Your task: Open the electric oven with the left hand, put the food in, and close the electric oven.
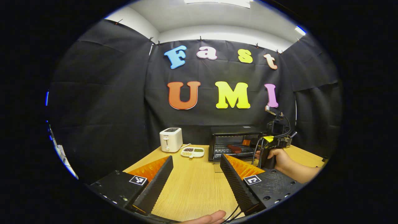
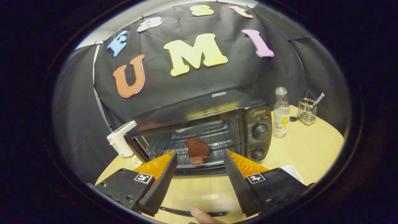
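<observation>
The black electric oven (image 2: 255, 124) stands with its glass door (image 2: 199, 194) folded down flat. A dark red piece of meat (image 2: 196, 151) lies on the wire rack inside. My right gripper (image 2: 199, 155) is open just in front of the opening, with nothing between its fingers. In the left gripper view the oven (image 1: 233, 130) is at the back right of the table with the meat (image 1: 233, 148) inside, and a hand (image 1: 281, 158) holds the right gripper (image 1: 248, 143) at its mouth. My left gripper (image 1: 196, 158) is open and empty over the wooden table (image 1: 192, 186), well back from the oven.
A white toaster (image 1: 170, 139) and a divided dish of grains (image 1: 192, 152) sit left of the oven. Right of the oven stand a clear bottle (image 2: 281, 113) and a wire holder with a spoon (image 2: 307, 111). A white object (image 2: 292, 171) lies near my right finger.
</observation>
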`<state>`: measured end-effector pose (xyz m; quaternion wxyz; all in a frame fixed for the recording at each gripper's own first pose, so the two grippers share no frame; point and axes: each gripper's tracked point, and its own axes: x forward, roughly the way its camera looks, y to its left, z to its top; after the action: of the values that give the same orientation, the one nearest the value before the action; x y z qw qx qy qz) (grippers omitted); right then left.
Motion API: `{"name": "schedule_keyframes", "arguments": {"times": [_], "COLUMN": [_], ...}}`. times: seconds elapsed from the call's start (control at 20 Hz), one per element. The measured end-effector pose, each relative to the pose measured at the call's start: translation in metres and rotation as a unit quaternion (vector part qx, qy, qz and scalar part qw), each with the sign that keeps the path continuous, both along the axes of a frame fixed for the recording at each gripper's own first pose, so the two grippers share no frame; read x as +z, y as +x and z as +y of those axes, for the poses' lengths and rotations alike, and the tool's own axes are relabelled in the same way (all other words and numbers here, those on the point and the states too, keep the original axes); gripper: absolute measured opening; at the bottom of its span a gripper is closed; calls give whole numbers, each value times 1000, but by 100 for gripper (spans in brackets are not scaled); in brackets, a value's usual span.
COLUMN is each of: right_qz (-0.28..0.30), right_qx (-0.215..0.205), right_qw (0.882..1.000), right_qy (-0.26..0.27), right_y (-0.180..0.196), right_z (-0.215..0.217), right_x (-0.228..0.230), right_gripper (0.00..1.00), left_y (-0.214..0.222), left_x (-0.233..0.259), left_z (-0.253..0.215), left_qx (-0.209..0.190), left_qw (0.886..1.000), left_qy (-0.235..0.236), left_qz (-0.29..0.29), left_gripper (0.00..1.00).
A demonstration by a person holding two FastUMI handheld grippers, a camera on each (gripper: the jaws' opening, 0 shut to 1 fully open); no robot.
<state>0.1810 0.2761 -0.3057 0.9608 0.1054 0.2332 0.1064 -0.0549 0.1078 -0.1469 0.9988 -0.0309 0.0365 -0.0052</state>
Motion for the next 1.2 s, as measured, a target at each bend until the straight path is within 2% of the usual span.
{"name": "schedule_keyframes", "arguments": {"times": [0.1,0.3,0.35,0.45,0.55,0.7,0.8,1.05,1.1,1.15,1.2], "right_qz": [-30,-104,-122,-162,-191,-205,-212,-239,-247,-254,-258], "right_qx": [12,10,9,11,5,-10,-18,-39,-45,-46,-42], "right_qw": [999,994,991,985,978,975,973,965,963,961,959], "right_qy": [-6,-42,-54,-66,-79,-88,-91,-100,-100,-104,-111], "right_y": [-14,-43,-53,-74,-93,-123,-143,-192,-197,-204,-212], "right_z": [-13,-56,-67,-83,-104,-134,-151,-192,-199,-204,-208], "right_x": [30,93,109,147,174,203,223,262,266,271,271], "right_gripper": [94,96,99,96,100,96,100,96,100,96,99], "left_y": [6,26,31,43,56,79,94,131,136,137,138], "left_x": [-3,-14,-16,-20,-28,-41,-55,-106,-117,-129,-140], "left_z": [-3,-17,-23,-39,-59,-95,-115,-156,-166,-179,-191], "left_qx": [1,2,-2,-14,-34,-71,-89,-105,-108,-115,-124], "left_qw": [1000,999,999,998,997,993,990,986,985,982,979], "left_qy": [-7,-36,-42,-48,-53,-71,-78,-40,-38,-42,-44], "left_qz": [9,28,30,40,50,63,77,120,131,145,158], "left_gripper": [96,97,97,97,97,97,97,97,97,97,98]}}
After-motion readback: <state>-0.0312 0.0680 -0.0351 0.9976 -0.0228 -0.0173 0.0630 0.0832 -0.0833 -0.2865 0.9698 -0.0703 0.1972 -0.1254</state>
